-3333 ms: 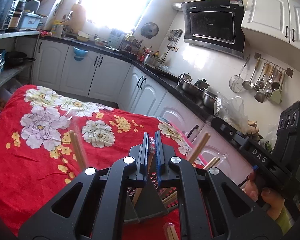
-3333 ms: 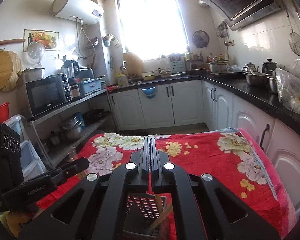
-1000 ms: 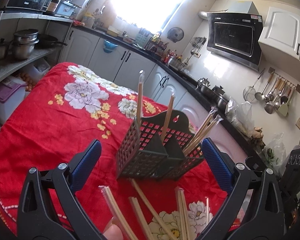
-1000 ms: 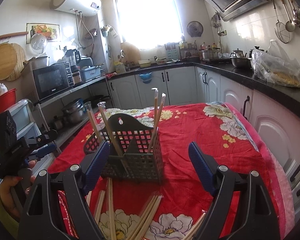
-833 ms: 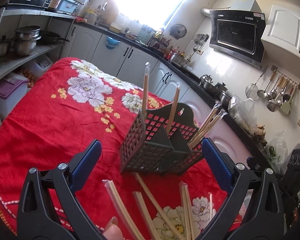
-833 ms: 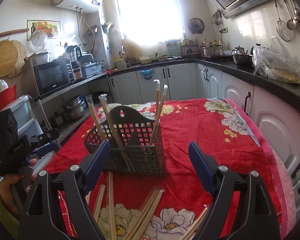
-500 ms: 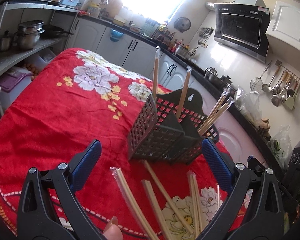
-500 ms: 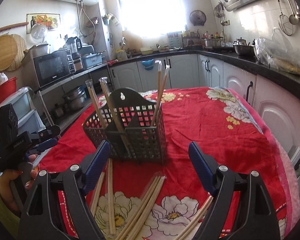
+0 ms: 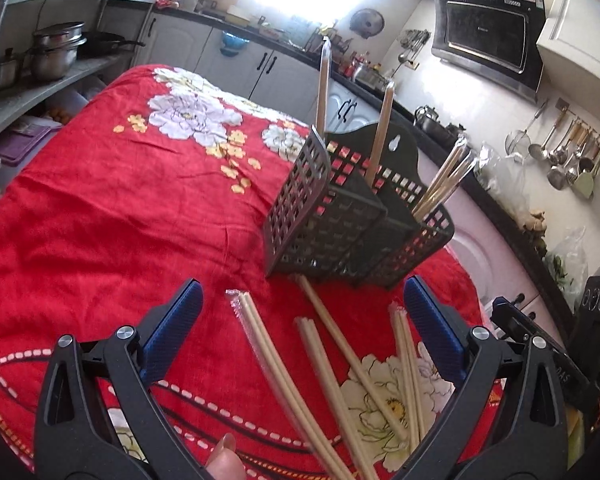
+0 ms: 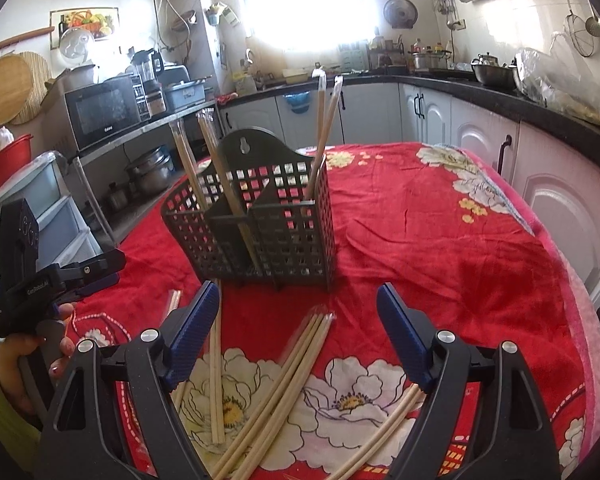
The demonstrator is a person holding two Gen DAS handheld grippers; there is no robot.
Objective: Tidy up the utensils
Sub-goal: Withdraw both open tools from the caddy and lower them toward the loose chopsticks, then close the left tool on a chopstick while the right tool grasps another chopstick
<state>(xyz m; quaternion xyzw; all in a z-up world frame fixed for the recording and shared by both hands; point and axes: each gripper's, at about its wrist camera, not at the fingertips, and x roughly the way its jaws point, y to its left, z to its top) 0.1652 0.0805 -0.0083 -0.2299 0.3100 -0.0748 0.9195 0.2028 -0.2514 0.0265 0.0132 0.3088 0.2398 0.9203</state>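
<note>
We hold both the left gripper and right gripper spread wide and empty above loose wrapped wooden chopsticks scattered on the red floral tablecloth, just before the dark plastic lattice utensil caddy holding upright chopstick pairs.

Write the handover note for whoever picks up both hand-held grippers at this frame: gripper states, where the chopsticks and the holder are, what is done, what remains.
Left hand-held gripper: open, empty.
Right hand-held gripper: open, empty.
Black mesh holder stands upright on the red floral cloth.
Done: several wrapped chopstick pairs already stand in the holder's compartments.
Left: loose chopsticks lie scattered on the cloth in front of the holder, under both grippers; none is gripped yet. Pick them up and slot them in.
</note>
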